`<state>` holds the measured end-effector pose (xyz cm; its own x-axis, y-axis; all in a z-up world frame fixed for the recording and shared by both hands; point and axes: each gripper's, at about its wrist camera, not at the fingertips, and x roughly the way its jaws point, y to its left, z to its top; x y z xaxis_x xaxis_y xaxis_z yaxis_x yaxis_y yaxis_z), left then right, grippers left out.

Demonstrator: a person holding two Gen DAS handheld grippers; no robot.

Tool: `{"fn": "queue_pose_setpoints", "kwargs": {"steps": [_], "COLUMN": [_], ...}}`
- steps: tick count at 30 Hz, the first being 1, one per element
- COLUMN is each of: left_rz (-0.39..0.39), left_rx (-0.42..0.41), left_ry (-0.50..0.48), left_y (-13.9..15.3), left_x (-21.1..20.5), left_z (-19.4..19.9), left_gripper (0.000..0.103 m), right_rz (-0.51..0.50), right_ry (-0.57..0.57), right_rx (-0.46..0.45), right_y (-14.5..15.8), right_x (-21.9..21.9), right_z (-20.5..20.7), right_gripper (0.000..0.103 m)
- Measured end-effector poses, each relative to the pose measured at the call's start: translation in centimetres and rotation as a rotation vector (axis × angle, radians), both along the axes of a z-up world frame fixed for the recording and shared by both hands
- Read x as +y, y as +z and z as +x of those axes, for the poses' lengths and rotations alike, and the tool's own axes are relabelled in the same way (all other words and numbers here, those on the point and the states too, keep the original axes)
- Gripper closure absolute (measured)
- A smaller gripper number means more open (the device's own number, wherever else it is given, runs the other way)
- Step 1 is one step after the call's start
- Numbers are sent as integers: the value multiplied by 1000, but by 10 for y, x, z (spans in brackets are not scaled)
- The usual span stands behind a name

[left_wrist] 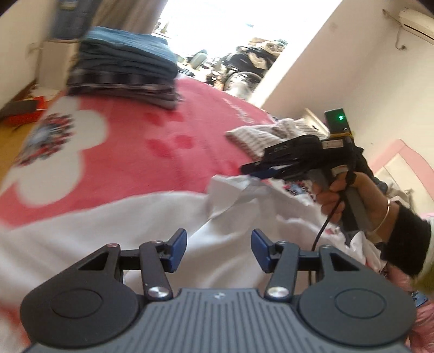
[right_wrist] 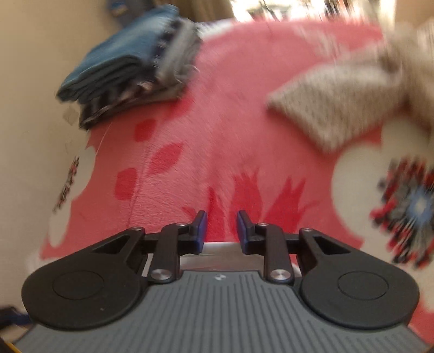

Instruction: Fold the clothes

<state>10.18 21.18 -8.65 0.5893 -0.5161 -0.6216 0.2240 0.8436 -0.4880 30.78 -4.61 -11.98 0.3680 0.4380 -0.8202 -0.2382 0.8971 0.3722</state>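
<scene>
A white garment [left_wrist: 114,233] lies rumpled on the pink flowered blanket [left_wrist: 152,163], right under my left gripper [left_wrist: 219,244]. Its jaws are open, with nothing between them. To the right, a hand [left_wrist: 333,195] holds my right gripper [left_wrist: 253,171] just above the garment's bunched edge [left_wrist: 236,187]. In the right wrist view my right gripper [right_wrist: 221,230] shows a narrow gap between its blue pads [right_wrist: 202,230], and only blanket [right_wrist: 217,135] shows through it. A stack of folded clothes [left_wrist: 122,68] [right_wrist: 130,68] sits at the far left. A beige striped knit [left_wrist: 255,138] [right_wrist: 339,108] lies loose at the right.
A cream wall [left_wrist: 325,68] runs along the bed's right side, with an air conditioner [left_wrist: 417,24] high up. A pink headboard [left_wrist: 401,152] is at the far right. A red box [left_wrist: 24,114] lies on the floor at the left. A bright window [left_wrist: 217,24] is beyond the bed.
</scene>
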Motion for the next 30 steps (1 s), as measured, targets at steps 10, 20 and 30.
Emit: {"fn": "queue_pose_setpoints", "kwargs": {"steps": [10, 20, 30], "left_rz": [-101, 387, 866], "left_rx": [142, -193, -523], "left_ry": [47, -158, -527], "left_y": [-27, -11, -28], "left_x": [-41, -110, -176], "left_z": [91, 42, -16], "left_gripper": [59, 97, 99], "right_rz": [211, 19, -125], "right_ry": [55, 394, 526], "right_rx": [39, -215, -353], "right_y": [-2, -1, 0], "right_x": [-30, -29, -46], "right_z": [-2, -66, -112], "right_gripper": [53, 96, 94]}}
